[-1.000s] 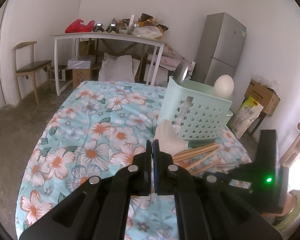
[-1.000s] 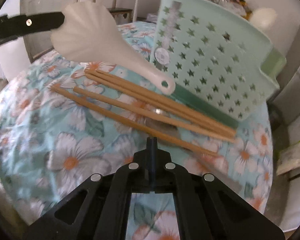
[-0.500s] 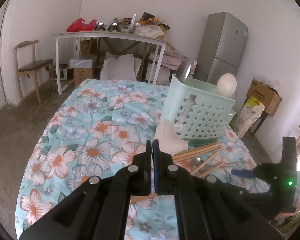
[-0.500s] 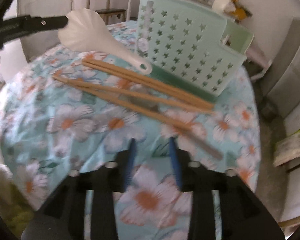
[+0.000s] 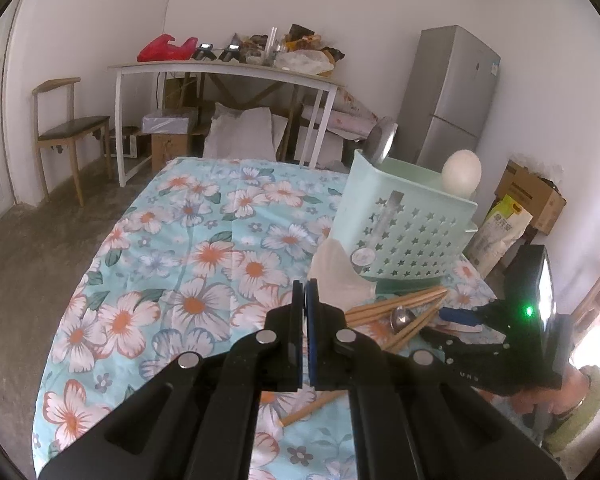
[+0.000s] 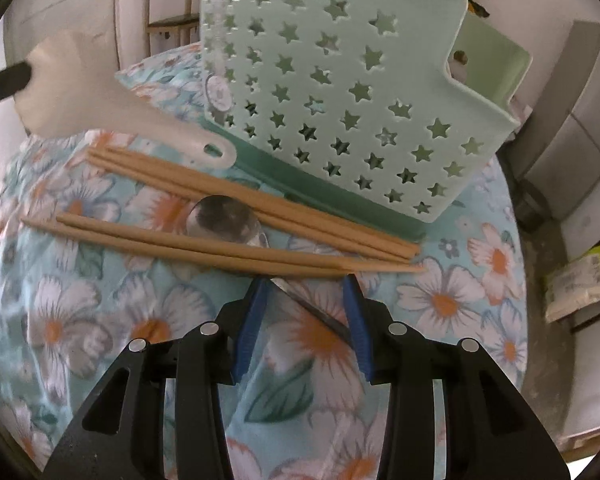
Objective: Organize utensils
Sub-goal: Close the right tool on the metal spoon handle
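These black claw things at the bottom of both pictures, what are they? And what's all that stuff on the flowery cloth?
They are hand-held grippers: pinching tools with two fingers each, which a person holds, one in each hand. A little camera sits on each tool and looks along its fingers, so each picture comes from one tool.

The left hand-held gripper is shut and holds nothing. The right hand-held gripper is open; its blue fingers have just spread apart over the thin handle of a metal spoon, without squeezing it.

On the flowered tablecloth lie wooden chopsticks, the metal spoon partly under them, and a white rice paddle. Behind them stands a mint-green basket with star-shaped holes, where utensils go.
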The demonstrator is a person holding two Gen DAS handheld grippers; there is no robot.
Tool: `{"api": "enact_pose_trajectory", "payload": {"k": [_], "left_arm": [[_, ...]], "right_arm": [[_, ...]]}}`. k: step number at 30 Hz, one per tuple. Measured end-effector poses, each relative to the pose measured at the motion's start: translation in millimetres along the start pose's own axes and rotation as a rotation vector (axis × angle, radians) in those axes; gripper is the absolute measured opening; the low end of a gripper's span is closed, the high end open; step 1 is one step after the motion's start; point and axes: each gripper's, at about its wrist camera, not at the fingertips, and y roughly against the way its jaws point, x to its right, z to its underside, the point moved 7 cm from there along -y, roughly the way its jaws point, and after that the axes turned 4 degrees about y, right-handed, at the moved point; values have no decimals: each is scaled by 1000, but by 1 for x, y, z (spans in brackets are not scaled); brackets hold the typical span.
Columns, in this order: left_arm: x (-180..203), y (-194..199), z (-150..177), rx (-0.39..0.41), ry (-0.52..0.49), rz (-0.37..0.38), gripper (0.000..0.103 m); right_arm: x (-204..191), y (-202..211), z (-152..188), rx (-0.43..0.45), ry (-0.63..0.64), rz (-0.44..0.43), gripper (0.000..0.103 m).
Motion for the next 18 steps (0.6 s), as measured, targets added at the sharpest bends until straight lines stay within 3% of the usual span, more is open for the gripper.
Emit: {"api": "enact_pose_trajectory", "payload": {"k": [9,18], "left_arm": [[-1,1,-2,7,-3,-3,1],[-1,1,-4,10,-1,-2,1]], "right_arm": [[12,-2,-10,-106,-11,-133,16],[43,-2,-11,-206,-106,-298,10]]}}
